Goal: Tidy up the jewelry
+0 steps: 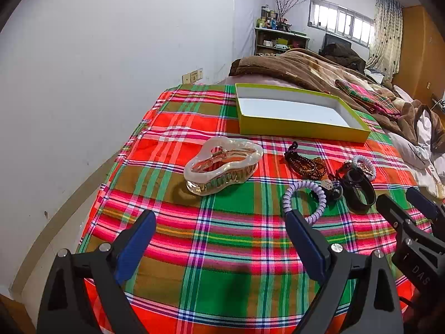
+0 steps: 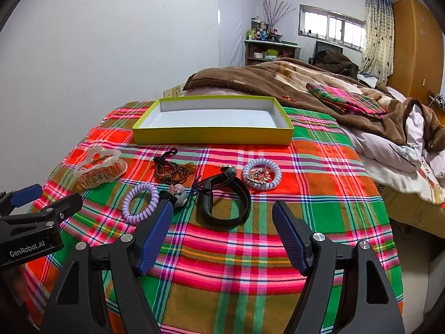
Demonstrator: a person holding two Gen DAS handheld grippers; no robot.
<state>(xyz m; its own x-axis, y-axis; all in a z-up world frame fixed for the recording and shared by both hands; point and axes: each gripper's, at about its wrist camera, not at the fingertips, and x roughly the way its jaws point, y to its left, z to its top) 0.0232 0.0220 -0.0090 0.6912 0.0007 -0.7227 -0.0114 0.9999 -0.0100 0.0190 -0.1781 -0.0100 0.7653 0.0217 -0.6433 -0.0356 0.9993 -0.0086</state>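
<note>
Both of your tongs stand wide and hold nothing: the left tongs [image 1: 219,239] hover low over the plaid cloth [image 1: 222,250] on the bed, the right tongs [image 2: 222,231] likewise, just beside them. From left to right, the pearly hair claw [image 1: 222,165] lies just beyond your left tongs, its long axis running left to right, so those tongs are nearer. Next come the dark bead string [image 2: 171,169], the lilac coil tie [image 2: 140,203] touching a small grey charm [image 2: 179,193], the black band [image 2: 225,203] straight ahead of your right tongs with its long axis pointing away from you, and the pale coil bracelet [image 2: 261,174] farthest right. The yellow box [image 2: 212,136] sits empty at the far side, beyond everything. Nothing blocks the path to it, though the cord crossing the black band may drag along.
</note>
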